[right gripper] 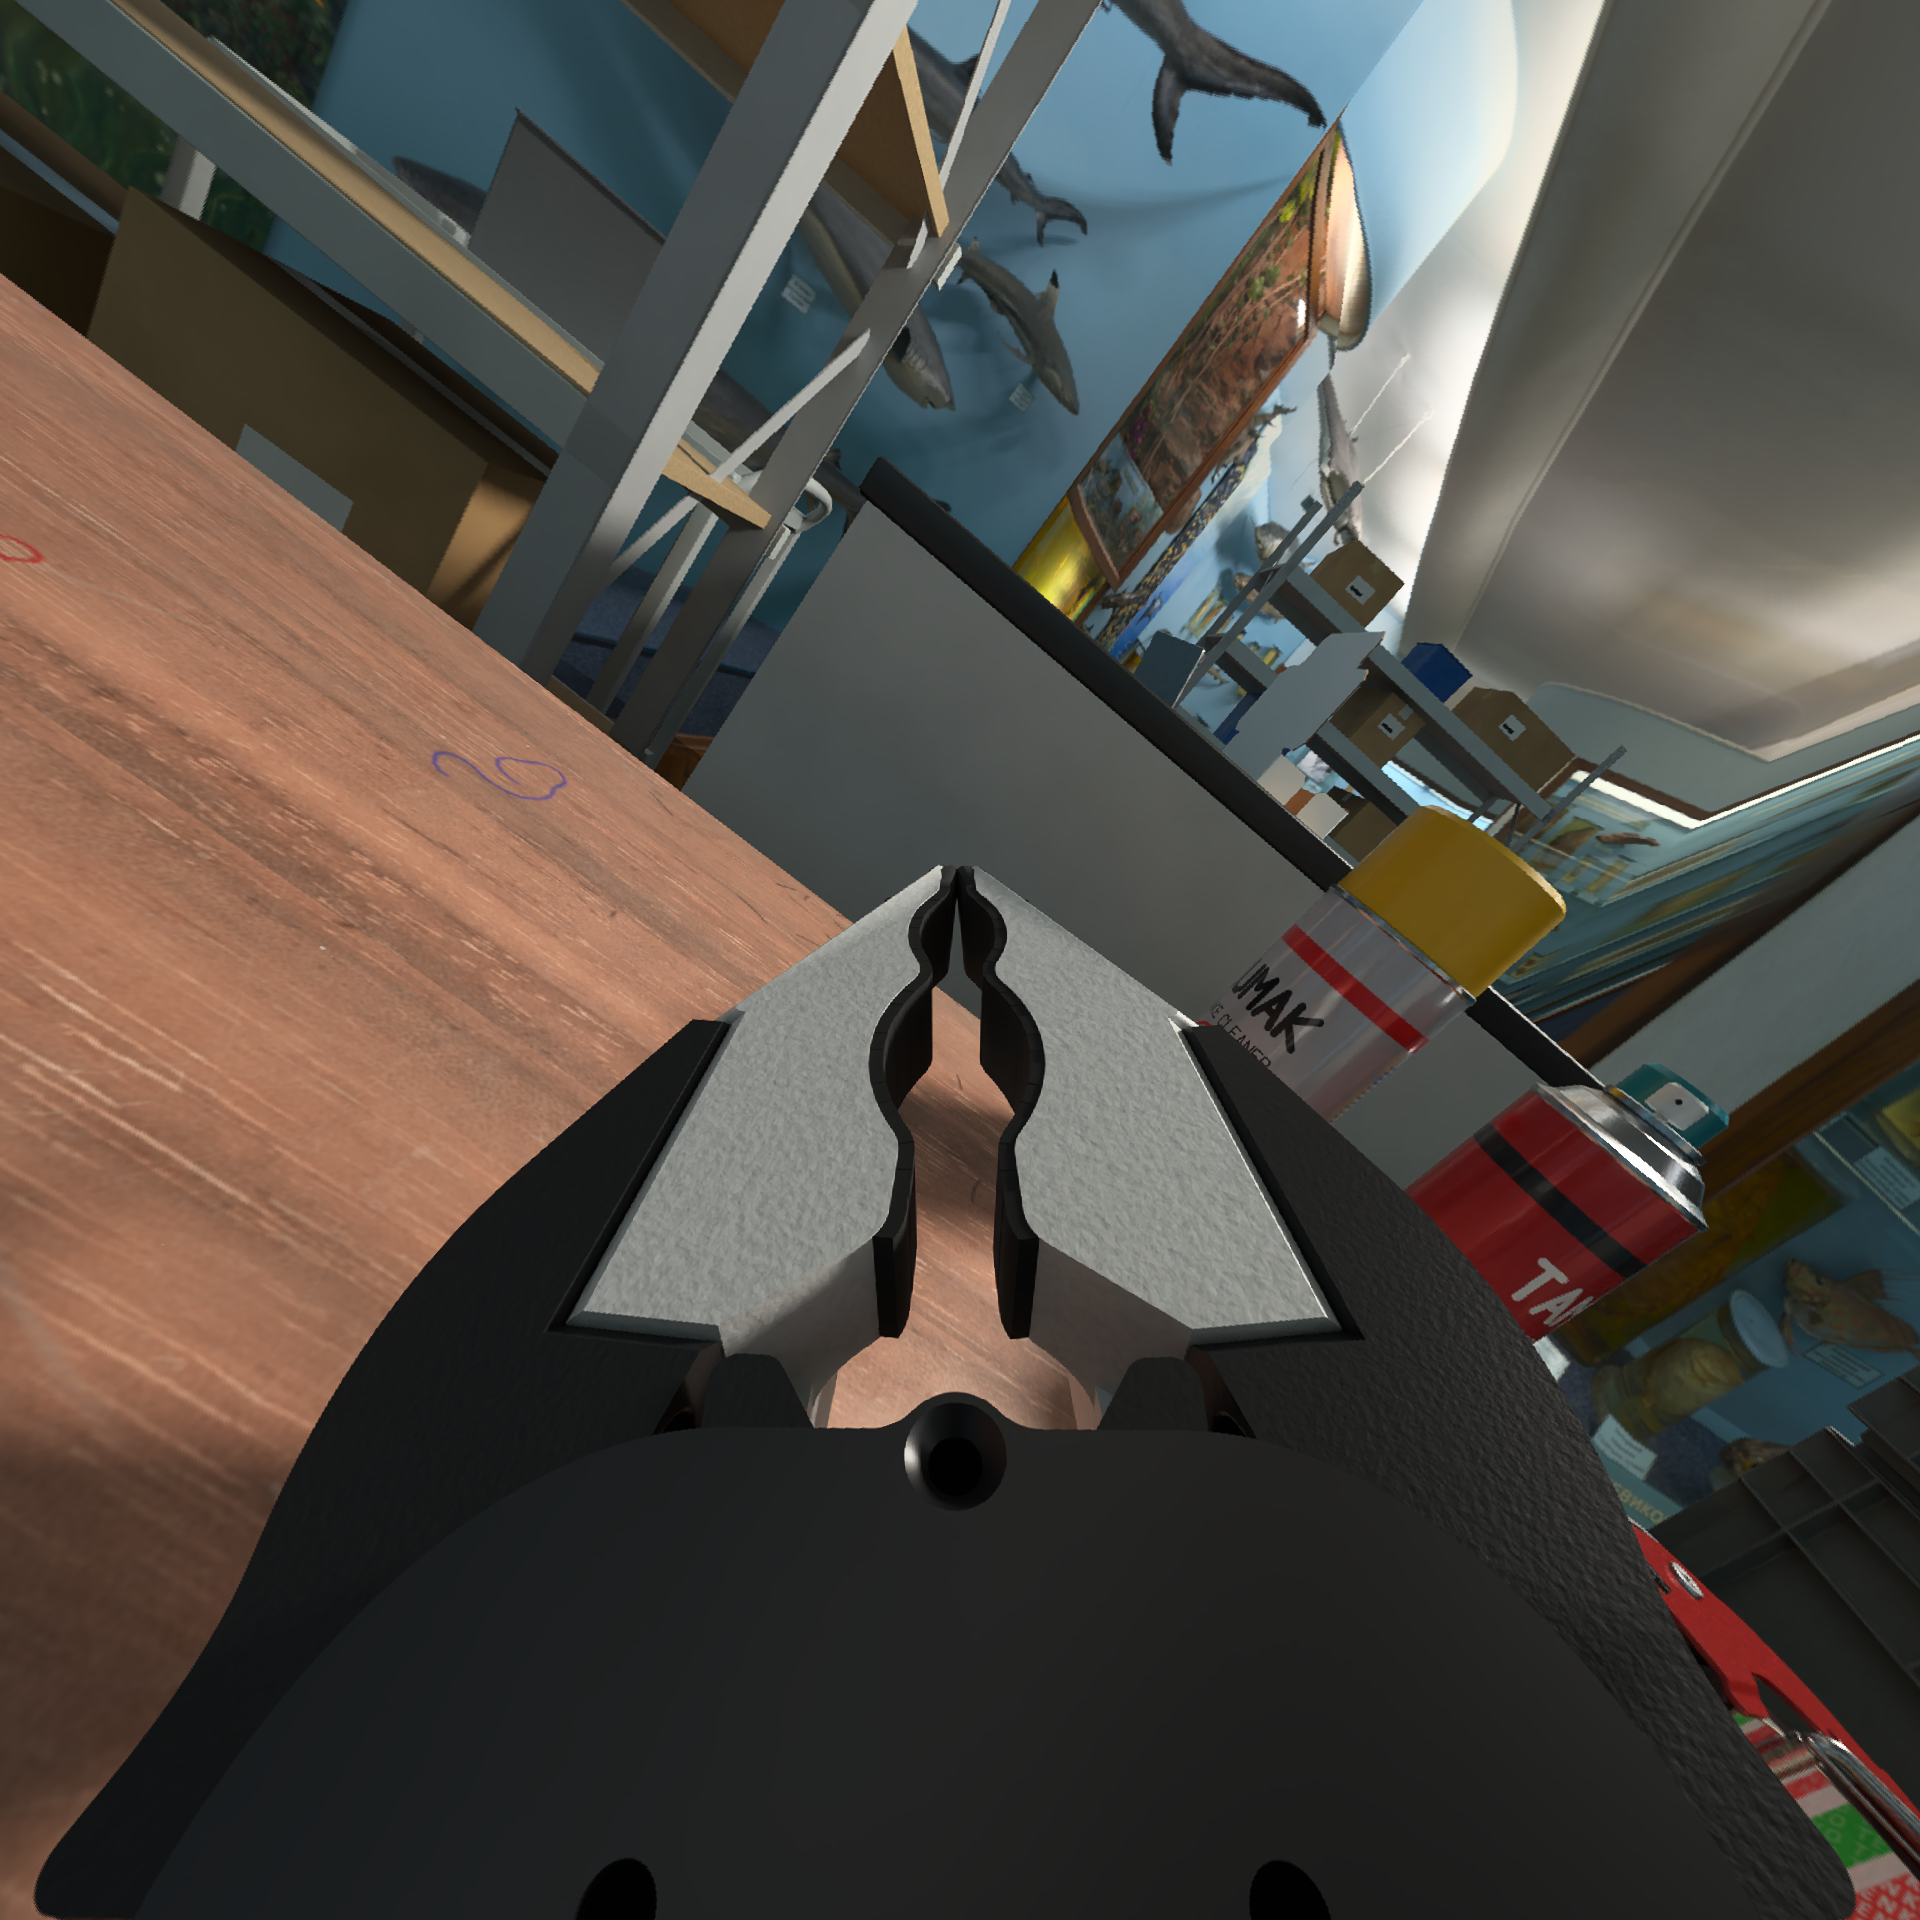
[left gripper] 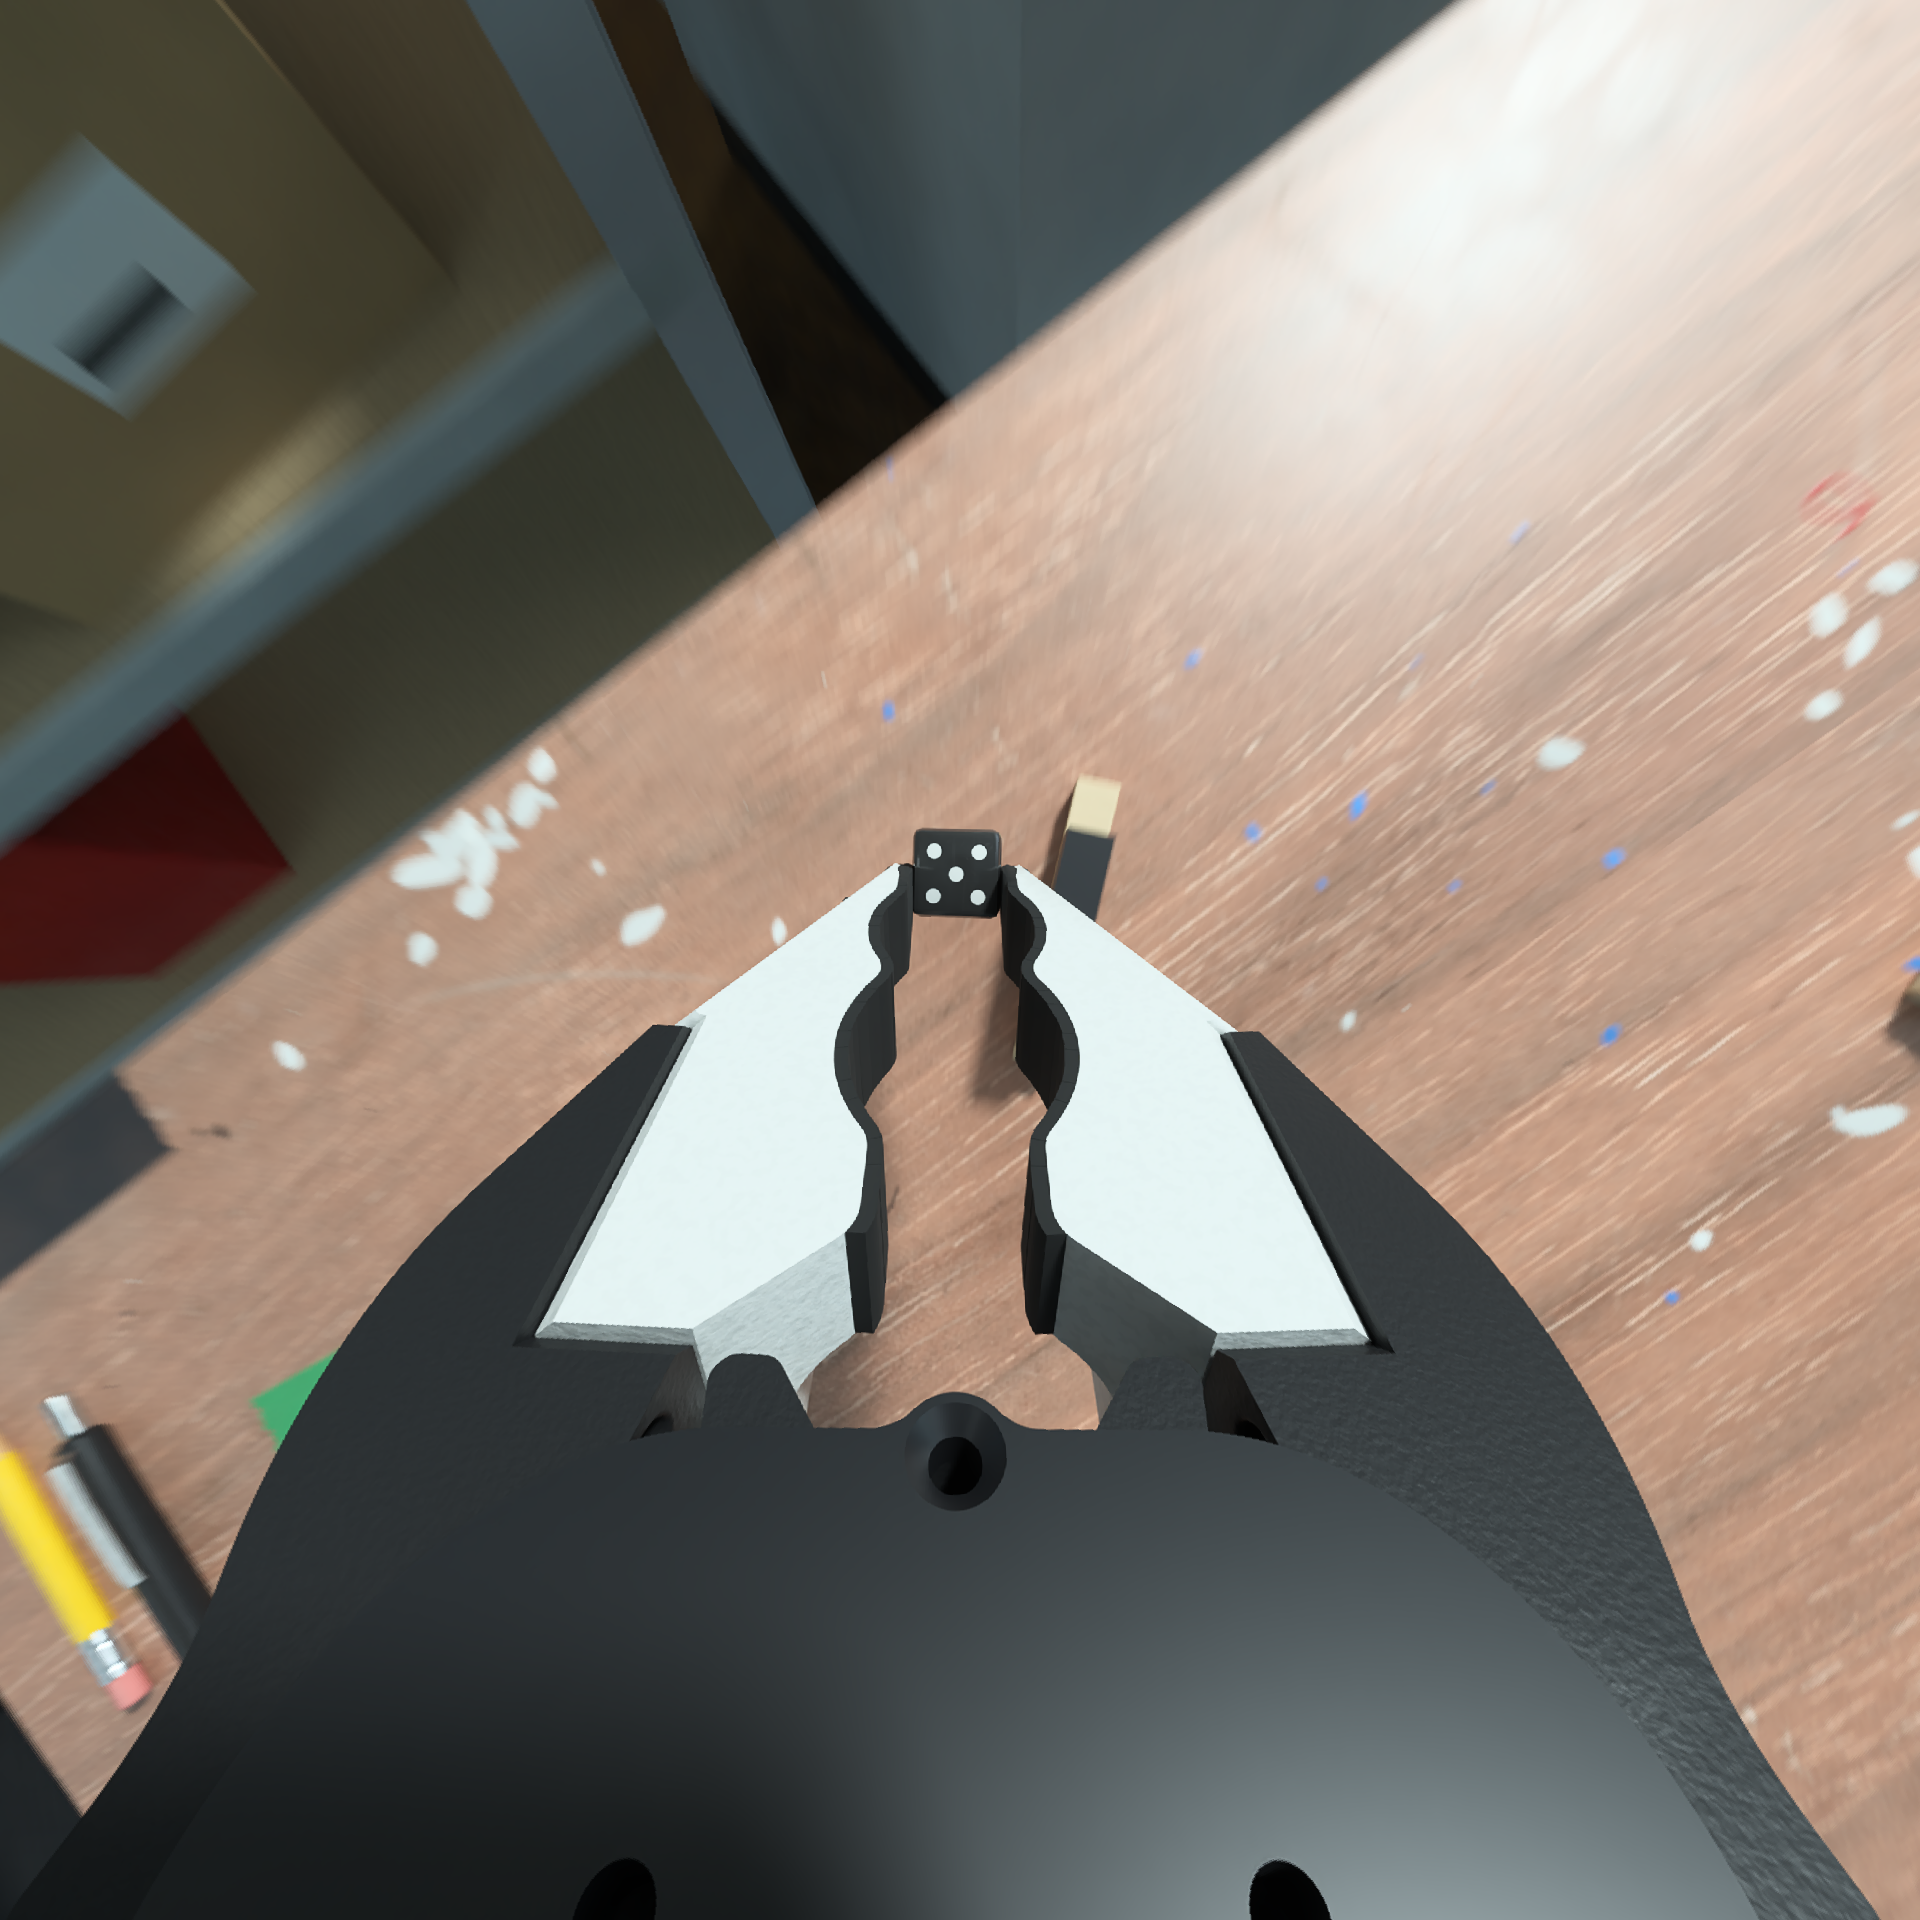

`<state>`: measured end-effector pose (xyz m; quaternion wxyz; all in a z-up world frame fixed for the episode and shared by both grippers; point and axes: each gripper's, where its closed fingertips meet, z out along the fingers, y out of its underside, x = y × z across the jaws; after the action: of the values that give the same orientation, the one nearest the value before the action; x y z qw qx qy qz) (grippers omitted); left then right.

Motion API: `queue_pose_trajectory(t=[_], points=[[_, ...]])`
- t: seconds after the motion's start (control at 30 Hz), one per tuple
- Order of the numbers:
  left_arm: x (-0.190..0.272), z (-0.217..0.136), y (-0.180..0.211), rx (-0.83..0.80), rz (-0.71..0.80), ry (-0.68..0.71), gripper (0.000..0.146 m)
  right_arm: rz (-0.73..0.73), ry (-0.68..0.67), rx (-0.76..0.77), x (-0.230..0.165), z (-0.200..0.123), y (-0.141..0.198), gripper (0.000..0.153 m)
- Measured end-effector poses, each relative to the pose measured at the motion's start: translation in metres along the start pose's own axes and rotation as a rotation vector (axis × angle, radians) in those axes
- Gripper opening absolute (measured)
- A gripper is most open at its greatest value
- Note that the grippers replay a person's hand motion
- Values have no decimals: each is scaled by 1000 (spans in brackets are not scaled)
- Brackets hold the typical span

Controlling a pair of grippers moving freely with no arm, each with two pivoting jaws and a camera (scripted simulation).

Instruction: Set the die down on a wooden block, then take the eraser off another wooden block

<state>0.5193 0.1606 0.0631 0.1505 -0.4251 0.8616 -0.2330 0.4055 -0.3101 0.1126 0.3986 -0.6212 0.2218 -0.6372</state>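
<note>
The small, rigid, probably light black die is pinched by its flat sides at the left gripper tips, while the right gripper jaws are closed empty.

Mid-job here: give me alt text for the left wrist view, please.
The left gripper pinches a black die at its fingertips above the wooden table. Just beyond stands a dark block with a tan top.

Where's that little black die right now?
In the left wrist view, the die is pinched between the left gripper's fingertips above the wooden table, beside a pale-topped dark block.
</note>
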Motion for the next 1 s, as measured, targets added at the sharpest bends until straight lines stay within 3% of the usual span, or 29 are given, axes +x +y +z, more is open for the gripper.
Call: queue_pose_trajectory(t=[0.1, 0.23, 0.37, 0.47, 0.57, 0.67, 0.8, 1.0], points=[[20, -43, -36, 170, 73, -83, 16, -6, 2, -1, 0, 0, 0, 0], [93, -88, -66, 318, 259, -78, 16, -10, 1, -4, 0, 0, 0, 0], [198, -69, -46, 221, 450, 223, 16, -10, -2, -4, -1, 0, 0, 0], [239, -30, -11, 54, 553, 327, 16, -4, -4, -2, -1, 0, 0, 0], [252, -1, 11, -30, 570, 356, 16, 1, -5, 0, 0, 0, 0, 0], [258, 12, 20, -60, 497, 430, 16, 1, -8, 0, -1, 0, 0, 0], [251, 21, 26, -110, 427, 417, 22, 1, -9, 0, -1, 0, 0, 0], [241, -15, -5, 58, 355, 490, 30, 1, -7, -1, -1, 0, 0, 0]])
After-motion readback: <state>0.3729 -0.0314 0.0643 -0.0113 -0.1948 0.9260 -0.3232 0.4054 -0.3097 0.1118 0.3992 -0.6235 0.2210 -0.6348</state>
